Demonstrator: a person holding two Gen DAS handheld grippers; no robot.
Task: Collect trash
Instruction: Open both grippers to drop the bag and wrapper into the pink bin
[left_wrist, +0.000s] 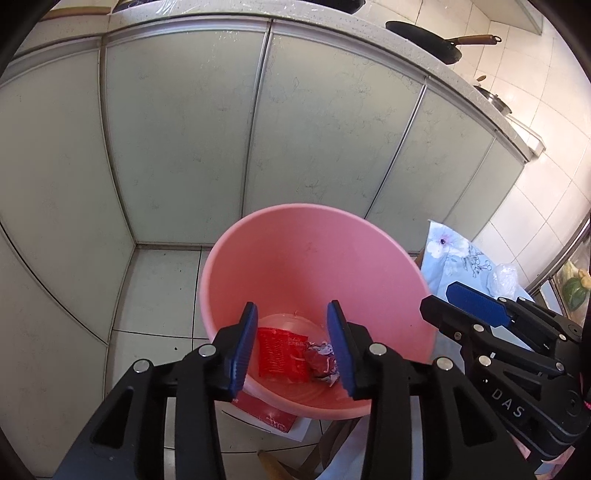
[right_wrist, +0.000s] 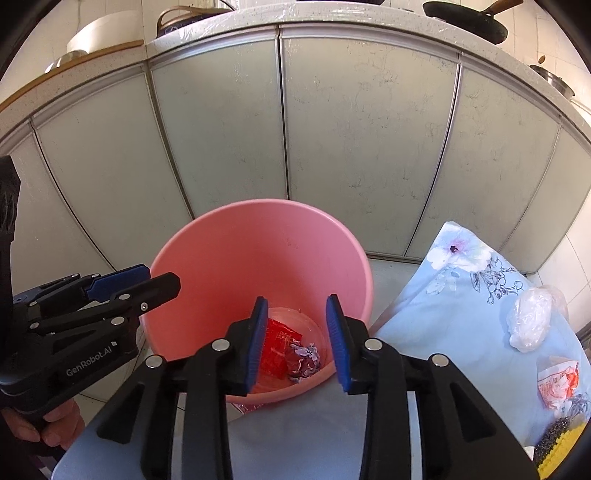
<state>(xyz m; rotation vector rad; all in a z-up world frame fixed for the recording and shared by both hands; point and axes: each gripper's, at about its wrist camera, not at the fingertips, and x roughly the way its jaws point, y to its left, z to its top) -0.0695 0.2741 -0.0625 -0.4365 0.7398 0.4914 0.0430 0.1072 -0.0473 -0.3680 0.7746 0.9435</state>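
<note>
Showing crumpled plastic (right_wrist: 530, 323) (right wrist only)

**Trash and bin: condition as found**

Pink plastic bin (left_wrist: 317, 266) stands upright on the tiled floor, close to the cabinet fronts, mouth open and unlined. Interior walls smooth. Two items lie on its base. A flat red wrapper (left_wrist: 280, 352), printed with pale lettering, lies face up toward the left side. Touching its right edge is a crumpled wrapper (left_wrist: 322, 362), dark red with silvery-lilac folds, bunched into a loose wad. On the floral cloth to the bin's right lie a crumpled clear plastic bag (right_wrist: 532, 319) and a torn orange-and-white packet (right_wrist: 557, 382), apart from each other.
</note>
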